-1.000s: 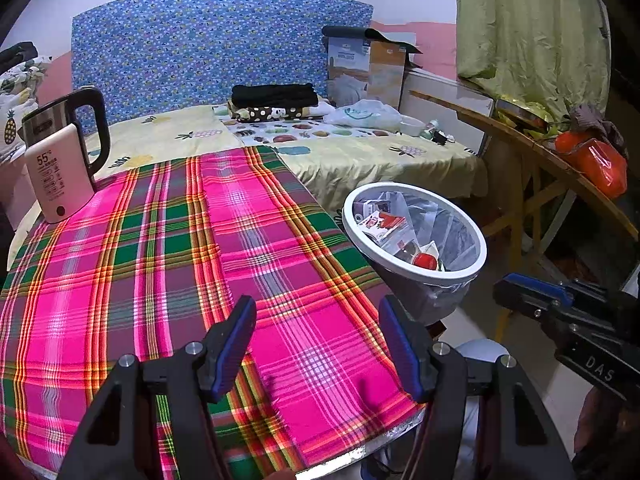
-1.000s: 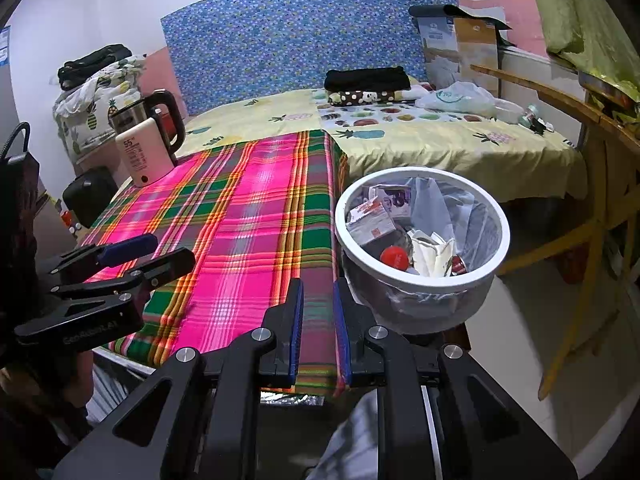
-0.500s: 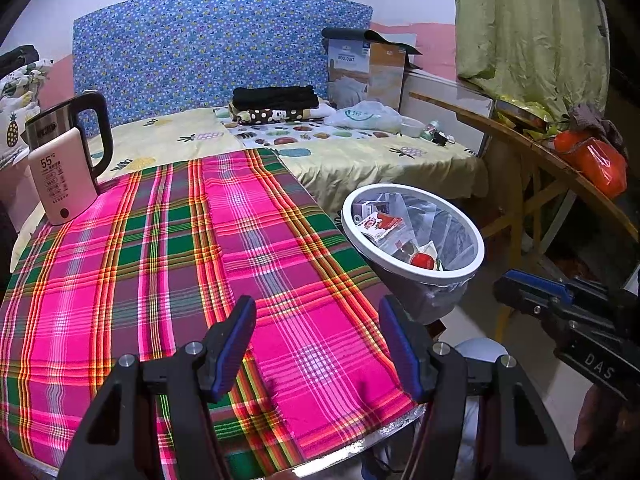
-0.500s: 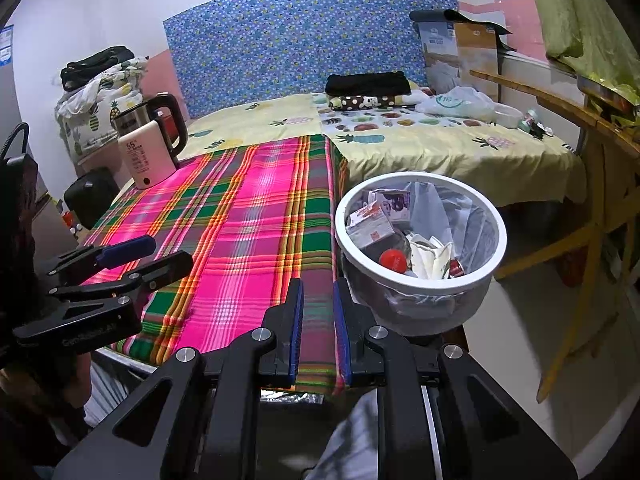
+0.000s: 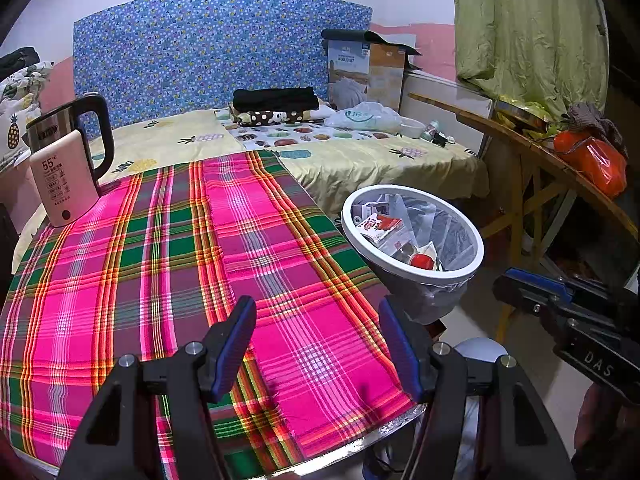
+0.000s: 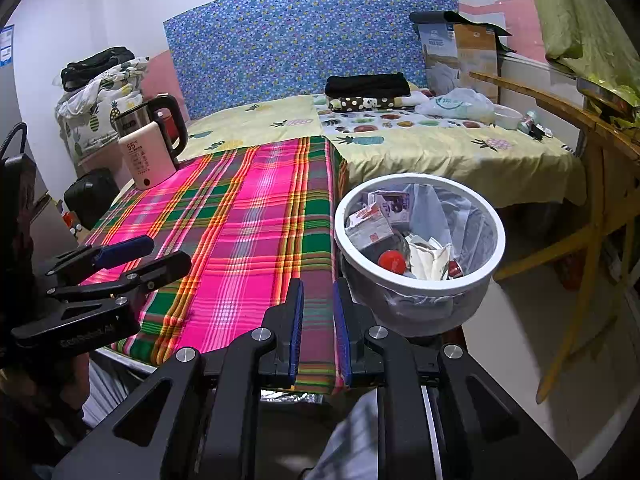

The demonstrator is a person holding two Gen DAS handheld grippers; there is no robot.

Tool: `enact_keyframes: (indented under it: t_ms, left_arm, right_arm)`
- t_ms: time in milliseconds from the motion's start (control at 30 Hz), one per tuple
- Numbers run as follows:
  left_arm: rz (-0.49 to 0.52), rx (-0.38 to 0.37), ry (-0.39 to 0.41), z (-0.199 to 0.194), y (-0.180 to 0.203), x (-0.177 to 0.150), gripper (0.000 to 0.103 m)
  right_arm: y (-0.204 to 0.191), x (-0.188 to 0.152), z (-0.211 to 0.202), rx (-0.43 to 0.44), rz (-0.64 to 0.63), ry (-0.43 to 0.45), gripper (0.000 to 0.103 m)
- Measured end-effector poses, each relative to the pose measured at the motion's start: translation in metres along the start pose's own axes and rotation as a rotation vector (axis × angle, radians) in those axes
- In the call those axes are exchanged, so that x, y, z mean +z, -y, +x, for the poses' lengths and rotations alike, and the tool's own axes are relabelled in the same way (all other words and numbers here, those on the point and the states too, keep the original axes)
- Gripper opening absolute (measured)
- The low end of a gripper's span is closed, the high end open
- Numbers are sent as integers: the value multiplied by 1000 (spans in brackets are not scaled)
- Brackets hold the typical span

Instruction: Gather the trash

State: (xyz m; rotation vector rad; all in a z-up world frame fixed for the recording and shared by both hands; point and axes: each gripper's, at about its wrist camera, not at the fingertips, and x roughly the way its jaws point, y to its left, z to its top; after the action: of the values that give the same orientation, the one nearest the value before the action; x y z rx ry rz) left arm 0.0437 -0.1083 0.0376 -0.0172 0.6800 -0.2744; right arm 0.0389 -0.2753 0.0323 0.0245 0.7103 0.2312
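Note:
A white-rimmed bin (image 5: 401,191) (image 6: 416,280) lined with a clear bag stands just off the table's right edge. Inside it lie a crumpled carton (image 6: 368,228), white wrappers and a red cap (image 6: 392,260) (image 5: 422,260). My left gripper (image 5: 316,308) (image 6: 164,252) hovers over the near end of the pink plaid tablecloth (image 5: 160,260) (image 6: 240,220), open wide and empty. My right gripper (image 6: 318,284) (image 5: 532,284) hangs at the table's near right corner beside the bin. Its jaws stand a narrow gap apart with nothing between them. No loose trash shows on the cloth.
A pink electric kettle (image 5: 66,172) (image 6: 148,152) stands at the table's far left corner. Behind the table is a bed (image 5: 360,152) with folded clothes and a plastic bag. A wooden folding table (image 5: 560,168) with orange bags stands to the right of the bin.

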Motion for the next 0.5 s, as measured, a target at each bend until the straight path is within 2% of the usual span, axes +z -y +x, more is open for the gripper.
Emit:
enact_keyframes:
  t_ms: [500]
  left_arm:
    - [0, -1, -5, -2, 1, -1, 66]
  right_arm:
    - [0, 0, 0, 0, 1, 0, 15]
